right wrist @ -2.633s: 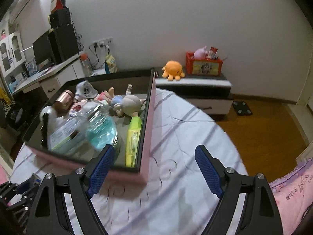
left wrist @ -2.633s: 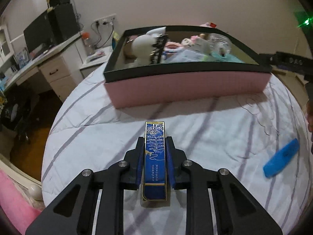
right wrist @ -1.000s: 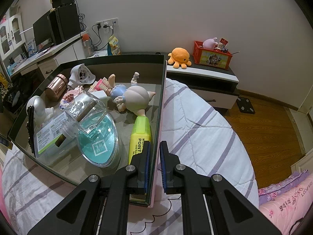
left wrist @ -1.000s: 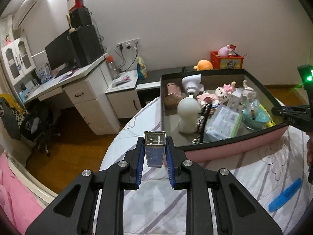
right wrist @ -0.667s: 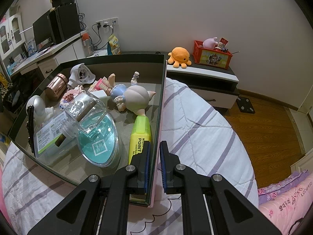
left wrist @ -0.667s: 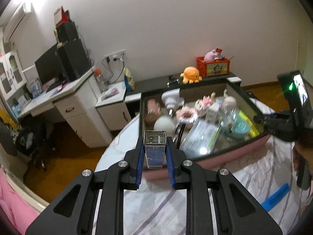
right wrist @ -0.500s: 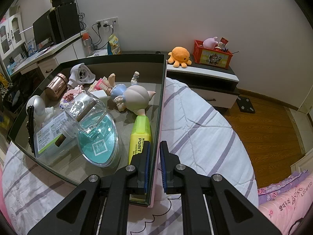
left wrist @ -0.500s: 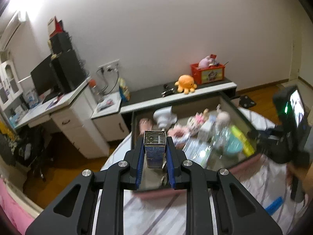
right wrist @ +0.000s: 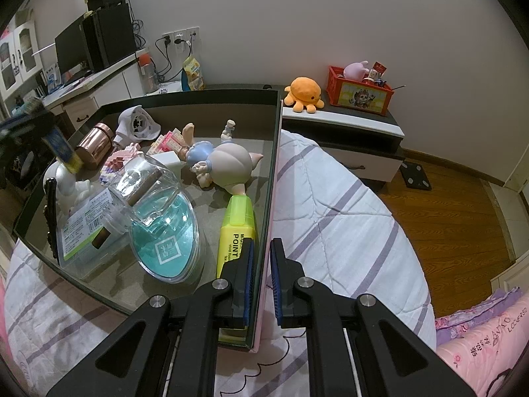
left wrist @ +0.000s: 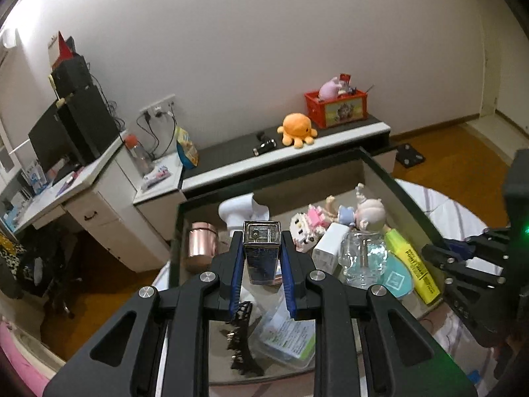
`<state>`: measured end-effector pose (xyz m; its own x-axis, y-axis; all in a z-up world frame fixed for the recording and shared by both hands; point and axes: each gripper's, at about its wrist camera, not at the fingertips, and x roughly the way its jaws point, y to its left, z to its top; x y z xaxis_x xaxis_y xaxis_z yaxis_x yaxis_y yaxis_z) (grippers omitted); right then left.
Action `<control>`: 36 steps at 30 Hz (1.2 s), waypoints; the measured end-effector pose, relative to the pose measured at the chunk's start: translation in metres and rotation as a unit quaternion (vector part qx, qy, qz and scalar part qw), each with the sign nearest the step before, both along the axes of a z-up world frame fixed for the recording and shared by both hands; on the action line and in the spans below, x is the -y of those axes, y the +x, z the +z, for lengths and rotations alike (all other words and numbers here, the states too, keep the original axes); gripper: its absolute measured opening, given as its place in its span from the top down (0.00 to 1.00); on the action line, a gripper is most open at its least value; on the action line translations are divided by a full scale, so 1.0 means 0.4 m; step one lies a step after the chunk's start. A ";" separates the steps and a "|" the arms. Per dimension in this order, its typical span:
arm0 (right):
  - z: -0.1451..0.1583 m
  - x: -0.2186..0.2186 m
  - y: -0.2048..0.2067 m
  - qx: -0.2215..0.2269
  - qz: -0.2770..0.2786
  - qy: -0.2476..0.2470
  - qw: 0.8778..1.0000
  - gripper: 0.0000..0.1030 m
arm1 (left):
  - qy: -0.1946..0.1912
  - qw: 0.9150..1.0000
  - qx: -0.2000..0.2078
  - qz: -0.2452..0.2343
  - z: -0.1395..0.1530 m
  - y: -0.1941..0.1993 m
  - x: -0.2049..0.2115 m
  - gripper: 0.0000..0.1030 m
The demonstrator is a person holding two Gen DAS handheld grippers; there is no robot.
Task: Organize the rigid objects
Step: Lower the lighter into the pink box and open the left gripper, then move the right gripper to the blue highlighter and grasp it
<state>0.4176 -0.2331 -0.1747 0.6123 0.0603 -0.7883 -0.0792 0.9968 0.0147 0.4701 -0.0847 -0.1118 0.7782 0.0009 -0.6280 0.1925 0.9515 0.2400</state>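
Observation:
A slim blue-and-gold case [left wrist: 261, 259] stands upright between the pads of my left gripper [left wrist: 262, 248], which is shut on it. It hangs over the left part of the open pink box [left wrist: 380, 170] on the bed. Below it lie a copper cup [left wrist: 200, 243], a white figure, a black hair clip [left wrist: 241, 340] and a packet. My right gripper [right wrist: 263, 254] is shut on the pink box's right wall [right wrist: 271, 178], beside a yellow highlighter [right wrist: 236, 231]. The right wrist view shows the left gripper with the blue case [right wrist: 61, 147] at the box's far left.
The box also holds a glass bottle on a teal disc [right wrist: 162, 218] and a doll [right wrist: 224, 162]. The striped bedsheet [right wrist: 330, 215] spreads to the right. Behind stand a low cabinet with an orange plush [right wrist: 304, 94] and red crate [right wrist: 358, 91], and a desk with a monitor [right wrist: 89, 43].
My left gripper has carried the blue case forward from the bed to above the box's left part. The right gripper has stayed clamped on the box wall.

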 end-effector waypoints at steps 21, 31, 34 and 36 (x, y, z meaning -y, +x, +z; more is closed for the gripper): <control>0.015 -0.005 -0.009 0.001 -0.004 -0.004 1.000 0.89 | -0.029 0.998 0.032 0.051 -0.002 -0.040 -0.115 0.05; 0.060 -0.002 -0.053 0.019 -0.008 -0.006 1.000 0.76 | -0.048 0.994 0.022 0.092 -0.028 -0.119 -0.244 0.03; 0.080 -0.003 -0.085 0.029 -0.011 -0.006 0.999 0.66 | -0.059 0.993 0.021 0.104 -0.034 -0.159 -0.276 0.03; 0.097 -0.003 -0.123 0.044 -0.011 -0.008 0.999 0.53 | -0.066 0.992 0.026 0.104 -0.033 -0.201 -0.289 0.03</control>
<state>0.3684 -0.2318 -0.1359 0.6796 0.0348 -0.7328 -0.0583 0.9983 -0.0067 0.3897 0.0308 -0.1249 0.8012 0.0851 -0.5923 -0.0205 0.9932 0.1149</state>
